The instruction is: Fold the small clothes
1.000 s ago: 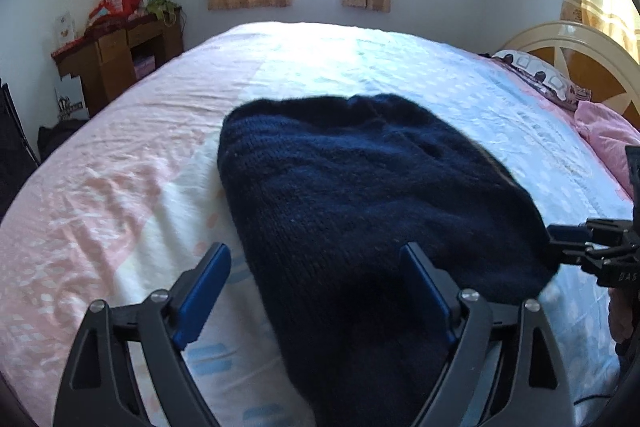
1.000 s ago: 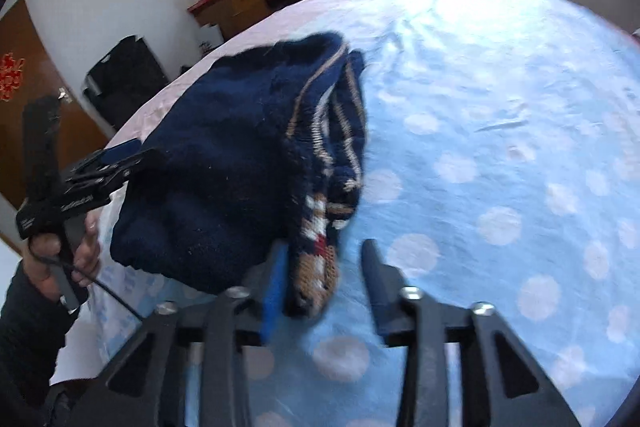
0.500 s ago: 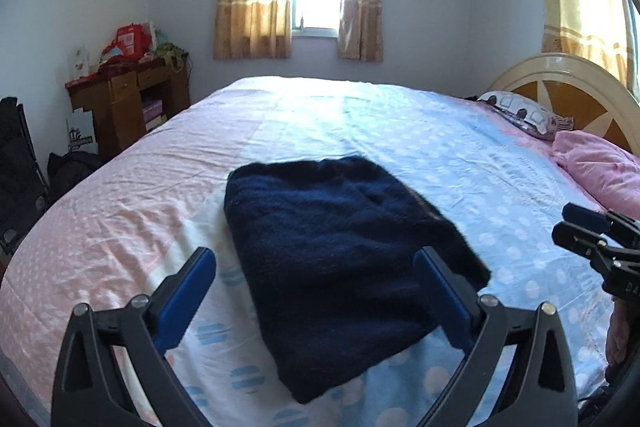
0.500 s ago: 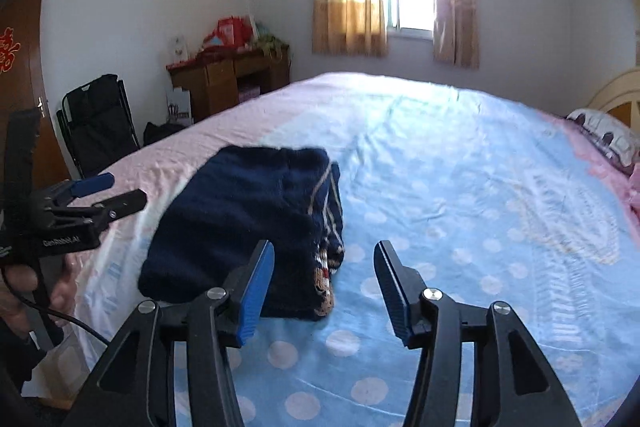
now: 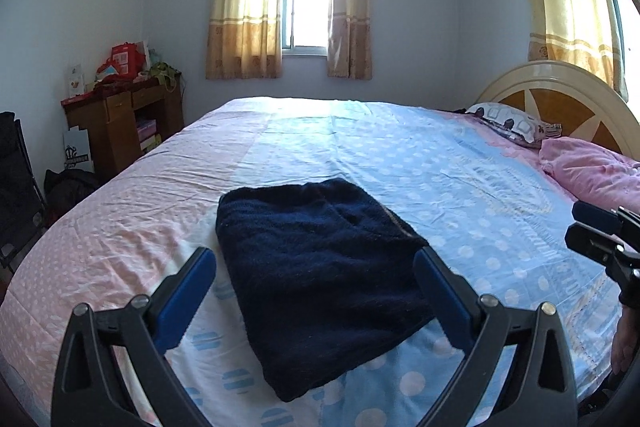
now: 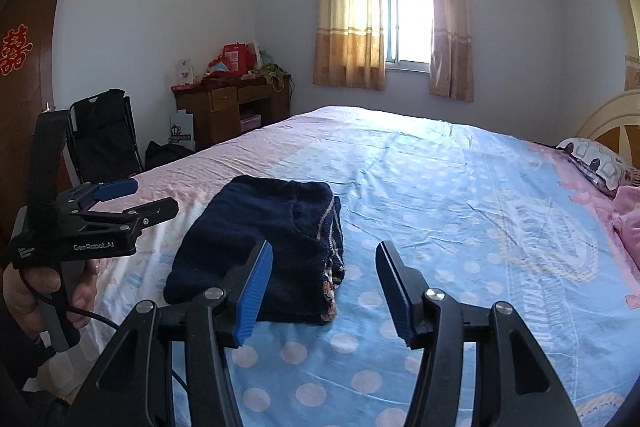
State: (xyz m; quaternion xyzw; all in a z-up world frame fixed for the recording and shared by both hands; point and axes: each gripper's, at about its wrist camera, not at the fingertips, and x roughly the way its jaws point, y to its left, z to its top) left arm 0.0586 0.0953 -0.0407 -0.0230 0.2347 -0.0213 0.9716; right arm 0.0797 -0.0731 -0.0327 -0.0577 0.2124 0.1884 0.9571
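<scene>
A dark navy knitted garment lies folded into a thick rectangle on the bed; in the right wrist view its patterned edge shows along the right side. My left gripper is open and empty, held above the near end of the garment, apart from it. It also shows in the right wrist view, to the left of the garment. My right gripper is open and empty, raised to the right of the garment. It also shows at the right edge of the left wrist view.
The bed has a pink and blue dotted sheet. A patterned pillow and a pink pillow lie by the headboard. A wooden desk and a black chair stand by the left wall.
Both grippers have pulled back and risen from the folded garment. The right gripper let go of the patterned edge, and the garment now lies free on the bed.
</scene>
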